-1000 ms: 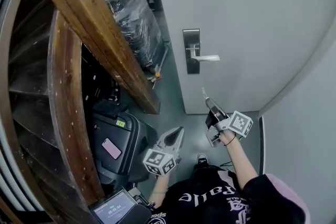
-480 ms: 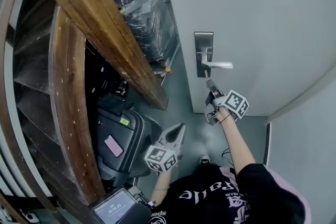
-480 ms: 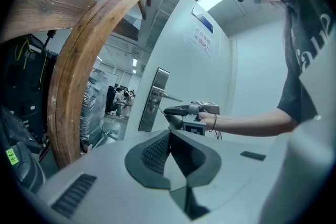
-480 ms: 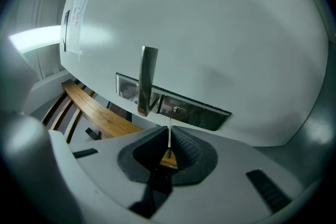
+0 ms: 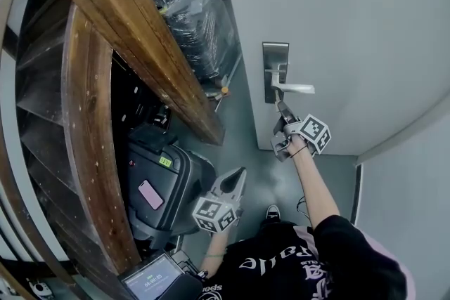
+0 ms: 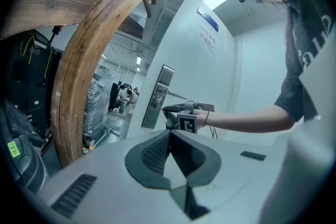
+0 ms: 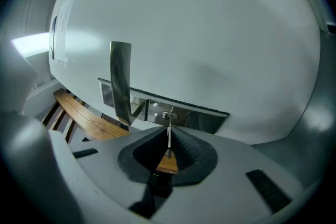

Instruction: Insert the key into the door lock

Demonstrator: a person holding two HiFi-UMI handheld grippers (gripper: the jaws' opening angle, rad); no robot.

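The steel lock plate (image 5: 275, 72) with its lever handle (image 5: 293, 88) sits on the pale grey door. My right gripper (image 5: 280, 109) is raised just below the handle, pointing at the plate's lower end. In the right gripper view the right gripper (image 7: 168, 134) is shut on a key (image 7: 168, 161) with a brown head. The thin blade's tip reaches the round keyhole (image 7: 167, 115) in the lock plate (image 7: 194, 118), with the lever handle (image 7: 121, 83) to its left. My left gripper (image 5: 237, 181) hangs low near my body; its jaws (image 6: 169, 136) are shut with nothing between them.
A curved wooden stair beam (image 5: 133, 46) runs diagonally at the left. Below it stands a black case (image 5: 165, 186) with a pink phone (image 5: 149, 194) on top. A plastic-wrapped stack (image 5: 190, 10) stands beyond, beside the door. A small screen (image 5: 155, 277) shows at the bottom.
My right gripper has risen with the key from well below the handle up to the lock plate. The left gripper has stayed in place.
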